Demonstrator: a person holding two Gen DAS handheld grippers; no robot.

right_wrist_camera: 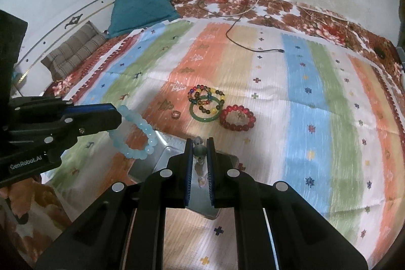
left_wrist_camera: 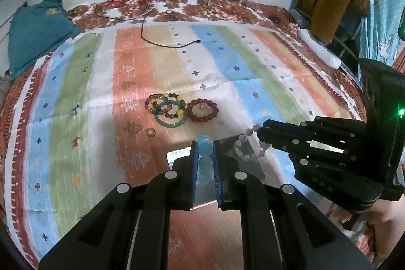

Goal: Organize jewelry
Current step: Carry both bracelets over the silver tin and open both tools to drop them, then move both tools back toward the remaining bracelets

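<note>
Both grippers clamped: left gripper (left_wrist_camera: 205, 153) on blue bracelet (right_wrist_camera: 136, 133), right gripper (right_wrist_camera: 200, 156) on pale bracelet (left_wrist_camera: 246, 146), beads partly hidden.

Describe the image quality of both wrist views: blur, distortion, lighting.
Left wrist view: strong fisheye bending with dark corners; the striped cloth looks streaked, yet the left hand-held gripper on the light blue bracelet stays sharp; a dark shadow lies under the metal box. Right wrist view: same curvature, cloth smeared by motion blur, dim greenish light, right hand-held gripper crisp.
</note>
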